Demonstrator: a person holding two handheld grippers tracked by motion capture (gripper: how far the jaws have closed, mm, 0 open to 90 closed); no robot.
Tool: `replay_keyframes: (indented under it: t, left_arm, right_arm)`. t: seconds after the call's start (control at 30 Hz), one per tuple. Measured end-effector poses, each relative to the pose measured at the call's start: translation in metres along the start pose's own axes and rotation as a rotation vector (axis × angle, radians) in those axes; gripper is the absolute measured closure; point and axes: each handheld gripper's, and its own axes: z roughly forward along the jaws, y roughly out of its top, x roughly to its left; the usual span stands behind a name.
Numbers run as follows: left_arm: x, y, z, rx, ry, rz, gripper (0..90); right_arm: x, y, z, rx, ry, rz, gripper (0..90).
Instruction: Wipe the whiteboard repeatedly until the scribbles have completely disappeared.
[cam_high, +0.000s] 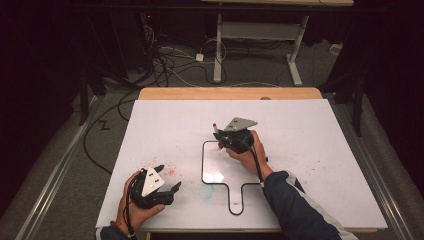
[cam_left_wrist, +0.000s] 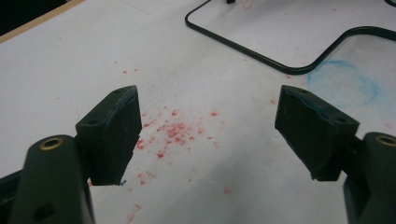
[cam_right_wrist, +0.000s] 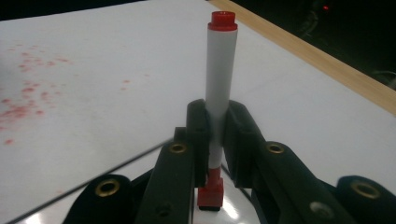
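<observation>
- Black jaws of the right gripper (cam_right_wrist: 215, 140) are clamped on a white marker (cam_right_wrist: 219, 84) with a red end cap; the barrel stands between the pads, its red tip pointing down at the small whiteboard.
- Where the tip meets the surface is cut off by the jaws and the bottom edge of the right gripper view, so contact cannot be told.
- From the high view the marker (cam_high: 214, 128) is a thin stub with a red top, at the upper part of the black-framed whiteboard (cam_high: 204, 165) with a handle.
- Right hand (cam_high: 248, 154) wraps the gripper from behind, forearm in a dark sleeve reaching in from the lower right.
- Left gripper (cam_left_wrist: 208, 135) has its jaws spread wide with nothing between them, over red specks (cam_left_wrist: 175, 130) on the white table cover (cam_high: 310, 145).
- A smudged blue ring (cam_left_wrist: 343, 86) lies just beside the whiteboard's frame.
- Left hand (cam_high: 137, 202) holds its gripper near the table's front left edge, well apart from the marker.
</observation>
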Motion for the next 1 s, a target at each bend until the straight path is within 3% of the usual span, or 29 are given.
replay_keyframes:
  t: [0.1, 0.2, 0.3, 0.37, 0.47, 0.53, 0.63, 0.73, 0.9, 1.0]
  left_arm:
    - [-0.001, 0.0, 0.0, 0.003, -0.004, 0.005, 21.8]
    - [-0.001, 0.0, 0.001, 0.004, -0.008, 0.003, 21.8]
    - [-0.001, 0.001, 0.0, 0.001, -0.011, 0.005, 21.7]
    - [-0.001, 0.0, 0.001, 0.006, -0.009, 0.008, 21.8]
    - [-0.001, 0.0, 0.0, 0.005, -0.011, 0.004, 21.7]
    - [-0.001, 0.0, 0.001, 0.007, -0.011, 0.007, 21.7]
    - [-0.002, 0.0, 0.001, 0.005, -0.014, 0.008, 21.7]
    - [-0.003, 0.001, 0.001, 0.003, -0.018, 0.01, 21.7]
    - [-0.003, 0.001, 0.002, 0.006, -0.019, 0.013, 21.7]
    - [-0.003, 0.001, 0.001, 0.004, -0.019, 0.009, 21.7]
  right_arm:
    - [-0.006, -0.004, -0.004, -0.004, -0.02, 0.02, 81.9]
    - [-0.002, -0.006, -0.004, -0.031, 0.035, 0.049, 81.8]
    - [0.007, -0.005, -0.001, -0.046, 0.091, 0.037, 81.8]
    - [0.01, -0.004, 0.0, -0.045, 0.099, 0.027, 81.8]
    - [0.006, -0.007, -0.006, -0.034, 0.056, 0.002, 81.9]
    - [-0.001, -0.01, -0.011, -0.026, -0.014, -0.011, 81.9]
    - [-0.011, -0.015, -0.016, -0.027, -0.041, 0.038, 81.8]
    - [-0.006, -0.016, -0.016, -0.043, -0.006, 0.032, 81.8]
    - [0.01, -0.015, -0.013, -0.072, 0.123, 0.012, 81.8]
    - [0.007, -0.015, -0.013, -0.07, 0.087, 0.003, 81.8]
